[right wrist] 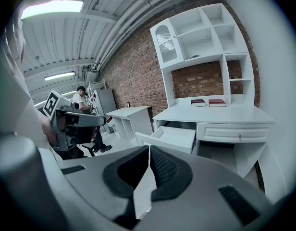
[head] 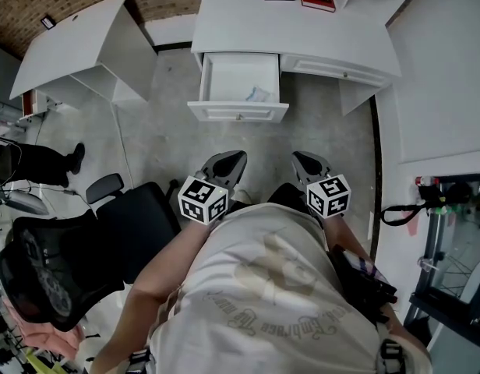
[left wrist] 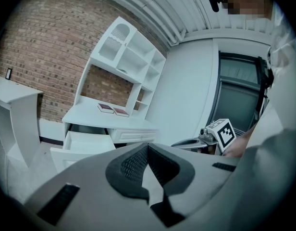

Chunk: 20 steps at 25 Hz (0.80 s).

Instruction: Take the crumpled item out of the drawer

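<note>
Holding the two grey hand-held grippers side by side low in the centre of the head view, the person keeps them well short of the furniture. The left gripper [head: 228, 162] and the right gripper [head: 308, 164] each have their ridged black pads pressed together with nothing between them. Straight up the frame from both stands the pulled-out white drawer [head: 238, 114] of the white desk [head: 333, 33], its long axis running toward the person. The small pale crumpled item [head: 257, 94] lies inside, in the drawer's right half near the front wall. It sits between the two grippers across the frame, somewhat closer to the left one; its own long axis is too small to tell. Either gripper must open before reaching forward
</note>
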Motion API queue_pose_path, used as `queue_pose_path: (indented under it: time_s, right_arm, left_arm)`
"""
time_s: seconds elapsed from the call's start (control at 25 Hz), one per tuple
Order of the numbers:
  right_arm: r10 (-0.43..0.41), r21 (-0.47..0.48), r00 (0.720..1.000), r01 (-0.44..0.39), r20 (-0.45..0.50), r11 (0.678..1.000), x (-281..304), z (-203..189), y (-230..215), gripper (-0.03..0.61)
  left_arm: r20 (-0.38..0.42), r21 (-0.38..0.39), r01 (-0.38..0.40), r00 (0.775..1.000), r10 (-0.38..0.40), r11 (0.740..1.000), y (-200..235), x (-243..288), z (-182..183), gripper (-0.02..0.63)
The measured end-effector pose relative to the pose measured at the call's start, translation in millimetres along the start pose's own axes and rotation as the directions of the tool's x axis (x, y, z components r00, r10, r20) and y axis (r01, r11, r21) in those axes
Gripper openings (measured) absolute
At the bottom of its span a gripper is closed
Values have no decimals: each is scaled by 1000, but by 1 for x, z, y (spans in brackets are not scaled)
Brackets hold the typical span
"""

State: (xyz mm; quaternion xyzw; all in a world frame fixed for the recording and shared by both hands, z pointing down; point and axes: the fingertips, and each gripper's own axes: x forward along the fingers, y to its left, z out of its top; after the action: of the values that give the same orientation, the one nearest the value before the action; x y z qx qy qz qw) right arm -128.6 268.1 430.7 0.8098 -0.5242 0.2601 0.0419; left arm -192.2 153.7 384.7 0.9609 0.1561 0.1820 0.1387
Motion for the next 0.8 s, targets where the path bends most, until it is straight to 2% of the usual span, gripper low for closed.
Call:
queue_pose_path:
  time_s: [0.6,0.8]
  right_arm:
    - [-9,-16,1000,9,-1,1000,18,16,14,26]
    - [-28,-7,1000,28,-12,1000,21,17,6,26]
  left_arm:
    - [31,3,-3,1000,2,1000,21,-15,10,20]
    - [37,1,1,999,-1,1000,29,-12,14,20]
